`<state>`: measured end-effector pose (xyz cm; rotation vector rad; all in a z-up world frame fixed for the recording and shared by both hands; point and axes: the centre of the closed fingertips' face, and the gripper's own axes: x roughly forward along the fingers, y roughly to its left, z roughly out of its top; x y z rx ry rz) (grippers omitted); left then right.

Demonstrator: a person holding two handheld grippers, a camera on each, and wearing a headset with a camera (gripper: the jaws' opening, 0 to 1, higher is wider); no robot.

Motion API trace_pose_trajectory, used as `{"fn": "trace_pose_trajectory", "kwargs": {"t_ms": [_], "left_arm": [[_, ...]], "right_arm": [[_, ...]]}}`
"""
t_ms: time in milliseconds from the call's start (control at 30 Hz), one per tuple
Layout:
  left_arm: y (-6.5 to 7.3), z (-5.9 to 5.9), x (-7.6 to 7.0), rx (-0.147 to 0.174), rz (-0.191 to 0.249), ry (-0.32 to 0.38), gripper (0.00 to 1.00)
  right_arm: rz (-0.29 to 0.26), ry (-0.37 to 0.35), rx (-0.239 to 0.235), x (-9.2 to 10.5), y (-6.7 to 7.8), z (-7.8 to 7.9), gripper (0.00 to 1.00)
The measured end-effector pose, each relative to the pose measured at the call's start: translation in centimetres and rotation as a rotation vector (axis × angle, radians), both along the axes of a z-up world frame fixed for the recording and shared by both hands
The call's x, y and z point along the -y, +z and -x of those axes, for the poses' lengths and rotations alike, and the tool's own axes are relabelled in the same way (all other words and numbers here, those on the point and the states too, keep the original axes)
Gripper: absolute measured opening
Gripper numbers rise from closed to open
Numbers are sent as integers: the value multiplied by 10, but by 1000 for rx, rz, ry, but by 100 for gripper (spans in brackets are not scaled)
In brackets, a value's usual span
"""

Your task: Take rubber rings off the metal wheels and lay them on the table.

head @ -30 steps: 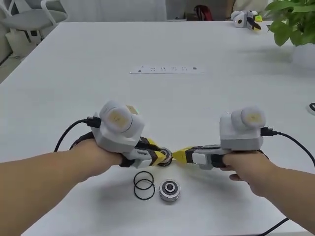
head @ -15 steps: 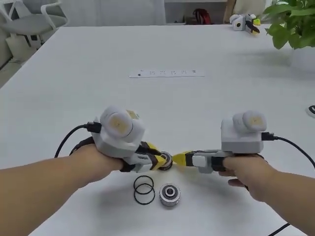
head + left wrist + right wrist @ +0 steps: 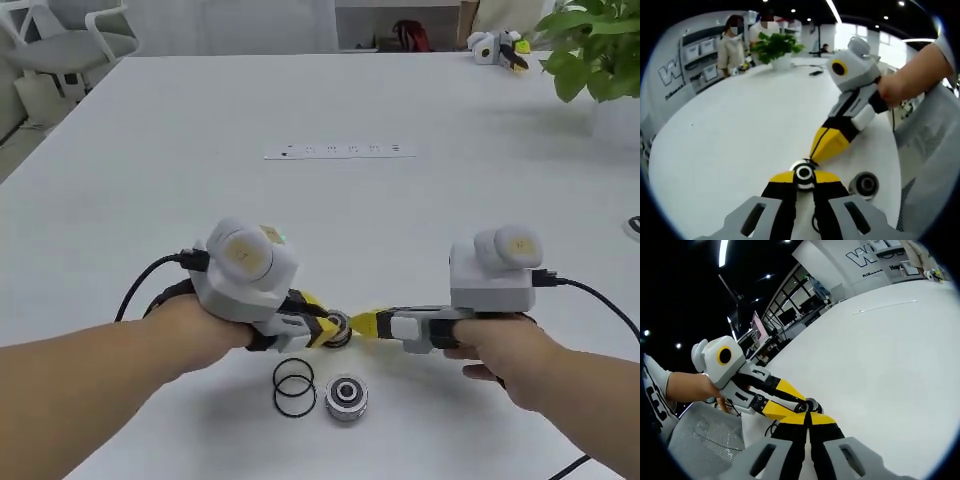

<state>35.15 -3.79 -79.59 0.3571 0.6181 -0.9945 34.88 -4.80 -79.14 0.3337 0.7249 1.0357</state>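
Note:
My left gripper is shut on a small metal wheel just above the near edge of the table. Its own view has the wheel clamped between the yellow fingertips. My right gripper comes in from the right with its jaws together and its tips against the wheel's rim. I cannot make out whether a ring is pinched there. Two black rubber rings lie overlapping on the table below the grippers. A second metal wheel lies flat beside them.
A white power strip lies mid-table. A potted plant stands at the far right, and a small white and yellow device at the far edge. An office chair is off the far left corner. Cables trail from both grippers.
The head camera has shifted slightly. Both grippers stay joined at the wheel, and the rings and the second wheel lie where they were.

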Motion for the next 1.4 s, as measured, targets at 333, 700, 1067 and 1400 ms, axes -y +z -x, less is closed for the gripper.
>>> {"fn": "trace_pose_trajectory", "kwargs": {"t_ms": [333,700,1067,1400], "left_arm": [[0,0,0,2,-4,-3,11],[0,0,0,5,-7,2,11],[1,0,0,18,-5,3,12],[2,1,2,3,5,15,14]], "right_arm": [[-4,13,6,-2,1,1,0],[-95,73,21,-23,24,8,0],[-32,34,36,-9,14,1,0],[-4,25,36,-6,12,1,0]]}}
